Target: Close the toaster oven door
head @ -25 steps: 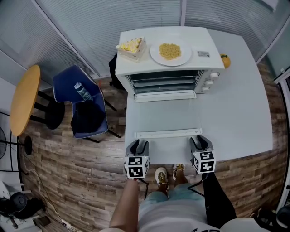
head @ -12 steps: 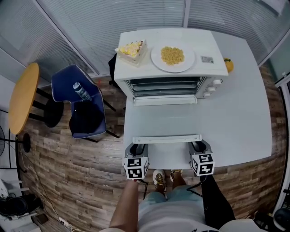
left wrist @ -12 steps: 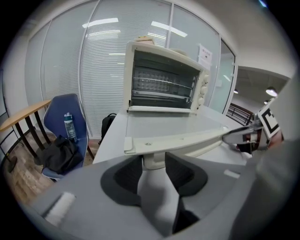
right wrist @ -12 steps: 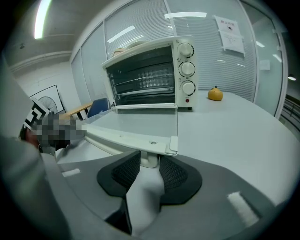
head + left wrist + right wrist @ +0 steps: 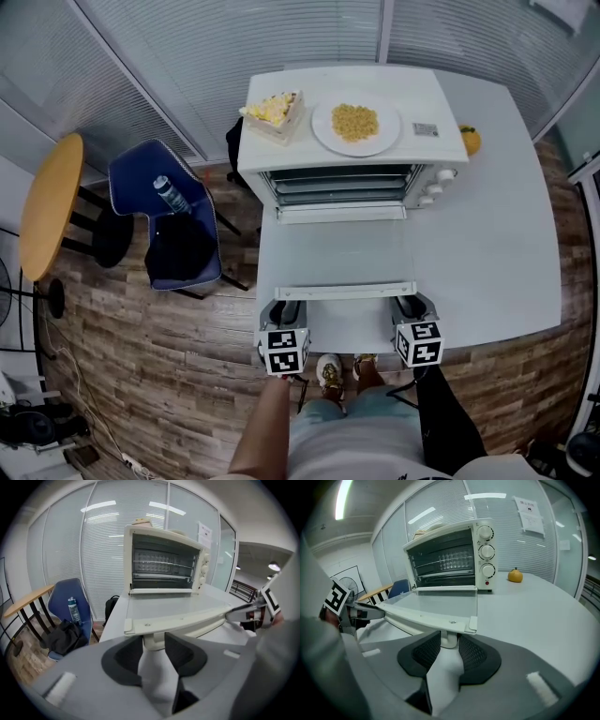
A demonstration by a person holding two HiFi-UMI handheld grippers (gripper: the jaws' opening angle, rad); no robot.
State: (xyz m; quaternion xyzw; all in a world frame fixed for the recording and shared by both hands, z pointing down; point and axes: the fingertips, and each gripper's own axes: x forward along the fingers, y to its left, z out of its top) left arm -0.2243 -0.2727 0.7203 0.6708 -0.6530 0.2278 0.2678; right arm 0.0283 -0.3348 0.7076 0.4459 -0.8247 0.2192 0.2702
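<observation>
The white toaster oven [image 5: 352,141] stands at the far side of the white table [image 5: 487,234]. Its glass door [image 5: 333,253] is open and lies almost flat, pointing toward the person. The white handle bar [image 5: 345,292] runs along the near edge of the door. The left tongs [image 5: 286,311] are at the left end of the bar and are closing around its support post, which stands between the pads. The right tongs [image 5: 412,307] grip the bar at its right post, with a pad against each side.
</observation>
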